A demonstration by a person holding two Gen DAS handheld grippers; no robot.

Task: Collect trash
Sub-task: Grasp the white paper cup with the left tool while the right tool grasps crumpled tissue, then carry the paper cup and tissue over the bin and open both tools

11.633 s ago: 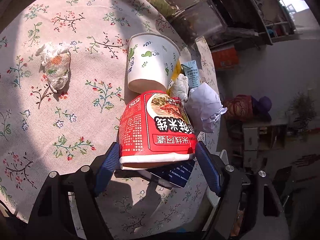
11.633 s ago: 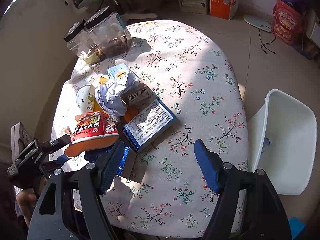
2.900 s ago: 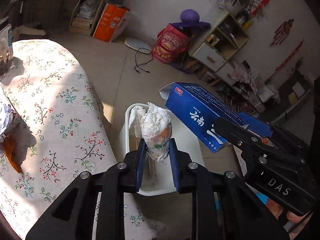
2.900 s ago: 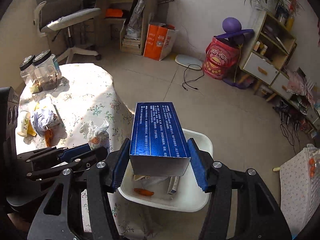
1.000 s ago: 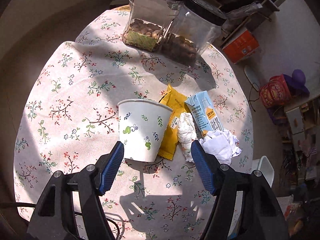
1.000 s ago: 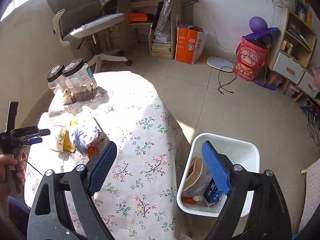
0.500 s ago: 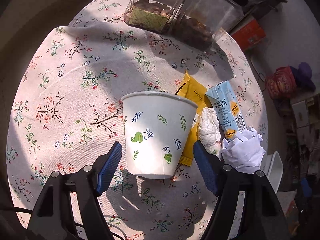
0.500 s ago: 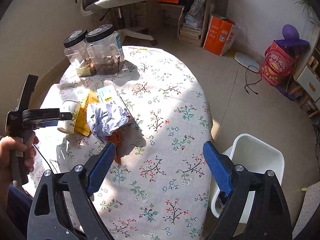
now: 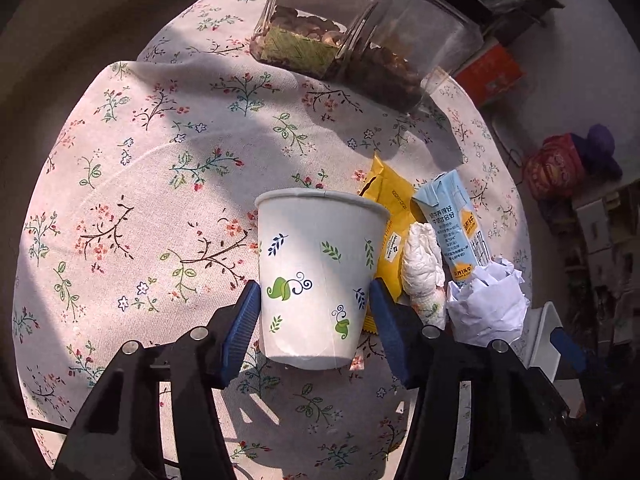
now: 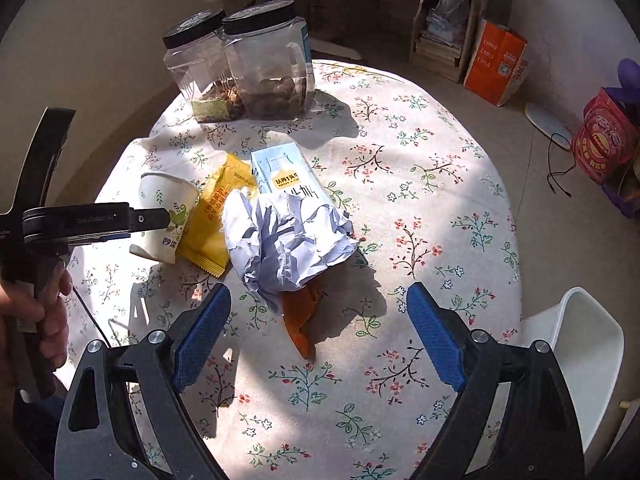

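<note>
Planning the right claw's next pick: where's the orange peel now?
In the right wrist view the peel lies on the tablecloth, poking out from under the crumpled paper, just ahead of the open right claw.

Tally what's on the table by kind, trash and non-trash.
Paper cup: 1
Yellow wrapper: 1
Milk carton: 1
Crumpled paper: 1
Wadded tissue: 1
Orange scrap: 1
Jars: 2
Total: 8

White paper cup [image 9: 320, 284], green and navy leaf sprigs. Cream tablecloth [image 10: 420, 208], red-flowered twigs, green leaves. At the cup's 3 o'clock: yellow packet [image 9: 394, 216], pale-blue carton [image 9: 454, 220] with an orange label, white crumpled paper [image 10: 286, 240]. Blue gripper pads [image 10: 202, 334].
</note>
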